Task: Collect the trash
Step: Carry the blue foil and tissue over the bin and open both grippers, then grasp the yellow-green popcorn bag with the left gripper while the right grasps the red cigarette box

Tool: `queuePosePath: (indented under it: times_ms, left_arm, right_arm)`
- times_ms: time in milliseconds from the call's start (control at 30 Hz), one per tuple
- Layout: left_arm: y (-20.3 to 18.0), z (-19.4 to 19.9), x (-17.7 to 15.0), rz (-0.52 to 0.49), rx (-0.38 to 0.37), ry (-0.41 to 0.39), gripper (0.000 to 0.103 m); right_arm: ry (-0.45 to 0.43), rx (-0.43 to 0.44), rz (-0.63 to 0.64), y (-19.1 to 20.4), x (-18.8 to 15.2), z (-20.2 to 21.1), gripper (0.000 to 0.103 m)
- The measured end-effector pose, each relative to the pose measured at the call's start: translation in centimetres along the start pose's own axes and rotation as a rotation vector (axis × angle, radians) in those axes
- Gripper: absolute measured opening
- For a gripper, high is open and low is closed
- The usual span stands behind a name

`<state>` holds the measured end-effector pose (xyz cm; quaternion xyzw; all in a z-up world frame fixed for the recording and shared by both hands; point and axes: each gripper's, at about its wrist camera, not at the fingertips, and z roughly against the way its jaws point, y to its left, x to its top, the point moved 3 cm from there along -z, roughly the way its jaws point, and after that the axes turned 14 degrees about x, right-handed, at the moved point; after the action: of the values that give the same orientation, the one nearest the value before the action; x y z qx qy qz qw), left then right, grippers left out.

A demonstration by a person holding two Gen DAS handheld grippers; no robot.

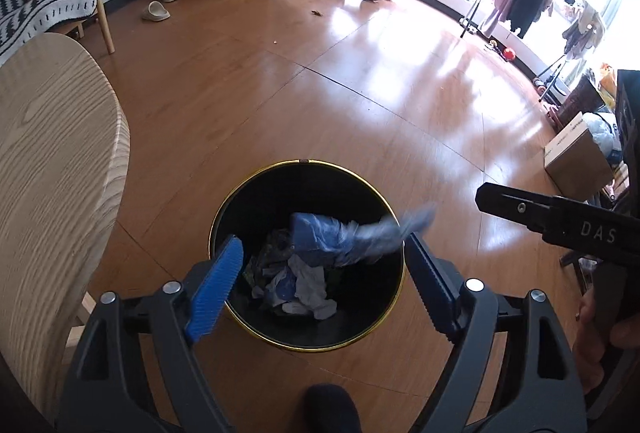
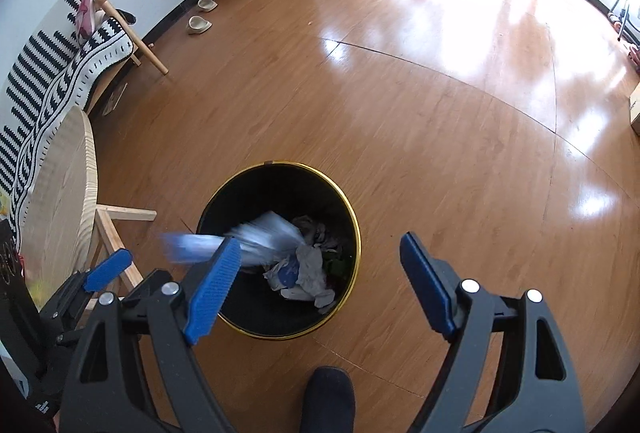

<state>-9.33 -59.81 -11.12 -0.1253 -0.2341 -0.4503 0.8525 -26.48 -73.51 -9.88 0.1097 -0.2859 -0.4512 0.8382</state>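
Left wrist view shows the glossy brown wood floor (image 1: 360, 81) filling the frame, with a pale round wooden table (image 1: 52, 153) at the left edge. At lower centre stands a black round bin with a gold rim (image 1: 256, 193), holding crumpled white and grey paper scraps (image 1: 304, 289). A blurred blue plastic wrapper (image 1: 344, 237) hangs over its opening, touching neither tool. The left gripper (image 1: 324, 273) is spread wide, holding nothing; the right gripper (image 2: 320, 273) likewise gapes empty above the bin.
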Motion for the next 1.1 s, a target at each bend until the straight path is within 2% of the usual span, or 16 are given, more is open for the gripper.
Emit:
queuePosePath:
  times_ms: [133,300,333,400,467,600,667,767,900,1033,1100]
  left_arm:
    - [0.7,0.4,-0.1,0.003,0.019,-0.009,0.083]
    - [4.2,2.6,-0.2,0.042,0.066,-0.036,0.090]
    - [5.5,3.4,-0.2,0.058,0.081,-0.046,0.090]
    - [7.5,4.9,-0.4,0.083,0.030,-0.049,0.092]
    - [10.7,7.1,-0.8,0.128,0.122,-0.089,0.092]
    - [16.7,11.4,-2.1,0.226,0.127,-0.138,0.093]
    - [20.3,14.0,-3.0,0.265,0.184,-0.183,0.094]
    - [26.3,16.9,-4.9,0.336,0.317,-0.225,0.096]
    - [34.8,19.4,-8.3,0.424,0.519,-0.211,0.096]
    - [41.6,20.8,-11.1,0.515,0.626,-0.188,0.096]
    - [44.6,20.9,-12.3,0.584,0.640,-0.176,0.096]
  right_arm:
    - [0.001,0.011,0.016,0.9,0.1,0.0,0.079]
    - [0.006,0.038,0.077,4.7,0.1,-0.3,0.079]
    - [0.008,0.045,0.099,6.0,0.0,-0.5,0.079]
    - [0.015,0.067,0.148,9.0,-0.2,-0.9,0.080]
    - [0.023,0.087,0.192,11.8,-0.6,-1.5,0.080]
    - [0.031,0.118,0.285,17.9,-1.6,-2.3,0.080]
    - [0.036,0.137,0.346,21.7,-2.5,-3.0,0.081]
    - [0.057,0.166,0.415,26.6,-3.9,-4.4,0.082]
    - [0.105,0.212,0.489,32.7,-6.3,-6.5,0.082]
    - [0.140,0.242,0.587,38.9,-9.4,-8.3,0.082]
    - [0.159,0.257,0.628,41.3,-10.7,-9.3,0.082]
